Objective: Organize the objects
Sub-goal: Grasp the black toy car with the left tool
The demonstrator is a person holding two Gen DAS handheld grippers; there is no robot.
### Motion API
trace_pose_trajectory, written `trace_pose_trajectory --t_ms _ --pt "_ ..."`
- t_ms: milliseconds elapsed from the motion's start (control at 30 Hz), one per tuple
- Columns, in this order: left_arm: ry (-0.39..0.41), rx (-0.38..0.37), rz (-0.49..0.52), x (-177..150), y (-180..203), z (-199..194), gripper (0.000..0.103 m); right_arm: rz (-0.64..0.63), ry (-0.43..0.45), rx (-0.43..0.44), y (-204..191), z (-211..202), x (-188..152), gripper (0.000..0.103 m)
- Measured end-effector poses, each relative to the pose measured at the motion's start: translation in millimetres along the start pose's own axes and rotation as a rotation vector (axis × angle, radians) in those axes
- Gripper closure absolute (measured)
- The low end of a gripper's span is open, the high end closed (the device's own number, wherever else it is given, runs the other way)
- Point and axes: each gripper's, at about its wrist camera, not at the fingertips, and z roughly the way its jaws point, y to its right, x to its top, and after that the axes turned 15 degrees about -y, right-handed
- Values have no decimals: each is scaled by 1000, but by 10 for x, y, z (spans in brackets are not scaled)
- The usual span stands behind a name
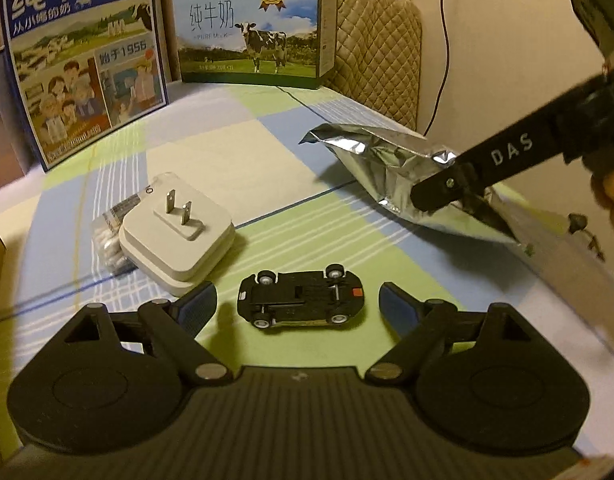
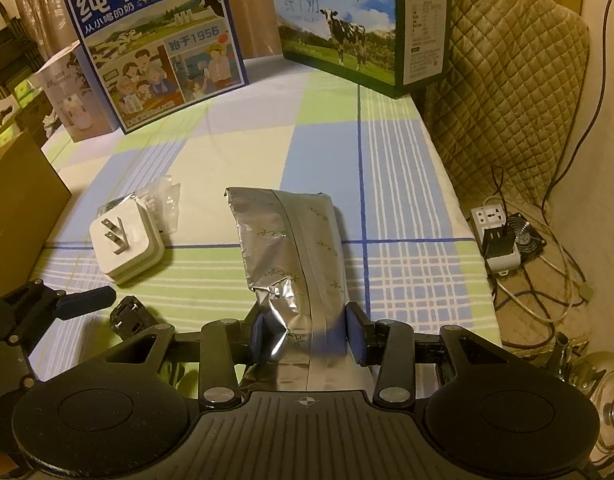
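A black toy car [image 1: 301, 300] lies upside down on the checked tablecloth, between the fingertips of my open left gripper [image 1: 297, 304]. A white plug adapter [image 1: 177, 228] lies prongs up just left of it, on a clear packet of small white pieces [image 1: 109, 236]. My right gripper [image 2: 307, 340] is shut on a silver foil pouch [image 2: 287, 240] and grips its near end; the pouch stretches away over the cloth. In the left wrist view the right gripper [image 1: 447, 196] comes in from the right, holding the pouch [image 1: 379, 160]. The car [image 2: 127, 316] and adapter [image 2: 125, 244] show at left in the right wrist view.
Two milk cartons stand at the back of the table, a blue one [image 1: 83, 60] at left and a green-and-white one [image 1: 253, 24] in the middle. A quilted chair back [image 1: 379, 60] is behind the table's right edge. A power strip [image 2: 495, 236] and cables lie on the floor at right.
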Motion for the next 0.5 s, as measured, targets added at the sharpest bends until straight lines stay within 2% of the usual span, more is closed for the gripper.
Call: trace_pose_trajectory --t_ms 200,300,400,500 --pt "4 3 -16 6 -16 23 23 -7 -3 5 -9 11 11 65" --pt "9 4 -21 23 -38 10 30 -13 -6 7 -31 17 16 65" --pt "0 0 -20 28 -38 23 32 -17 -8 6 -47 24 16 65" --pt "-10 -4 -21 24 -38 30 37 -17 -8 5 -52 22 16 65"
